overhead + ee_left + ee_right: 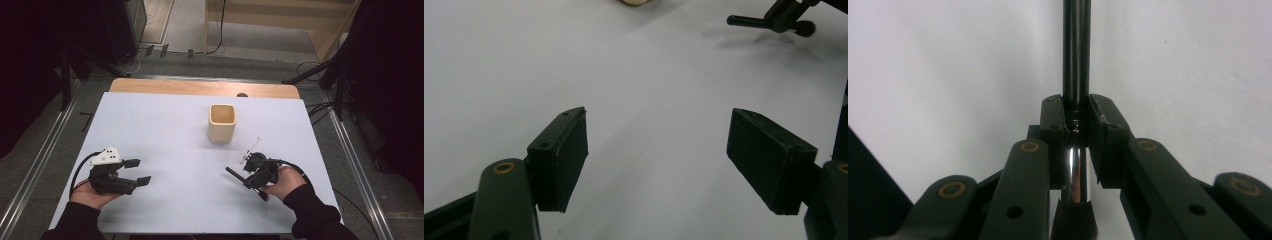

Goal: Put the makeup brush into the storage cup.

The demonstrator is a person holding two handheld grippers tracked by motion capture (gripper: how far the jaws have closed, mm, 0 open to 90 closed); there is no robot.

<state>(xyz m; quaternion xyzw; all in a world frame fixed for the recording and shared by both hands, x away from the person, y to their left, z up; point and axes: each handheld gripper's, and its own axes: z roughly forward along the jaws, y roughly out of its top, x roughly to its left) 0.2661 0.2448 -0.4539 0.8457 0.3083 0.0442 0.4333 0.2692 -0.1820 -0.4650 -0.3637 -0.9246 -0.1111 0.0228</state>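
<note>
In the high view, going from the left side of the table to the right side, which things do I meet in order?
Left gripper, jaws apart and empty → beige square cup standing farther back → right gripper, shut on a black makeup brush, all on the white table.

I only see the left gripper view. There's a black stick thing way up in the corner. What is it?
Observer: It's a brush. The right gripper view shows a shiny metal collar and dark bristles at the end of its black handle.
Operator: Is something holding it?
Observer: Yes, the right gripper is shut on it, with its pads pressing right where the handle meets the collar.
Operator: And the tan thing at the top of my picture?
Observer: That's a cup. It stands upright with its top open, farther up the table than the brush and not touching it.
</note>
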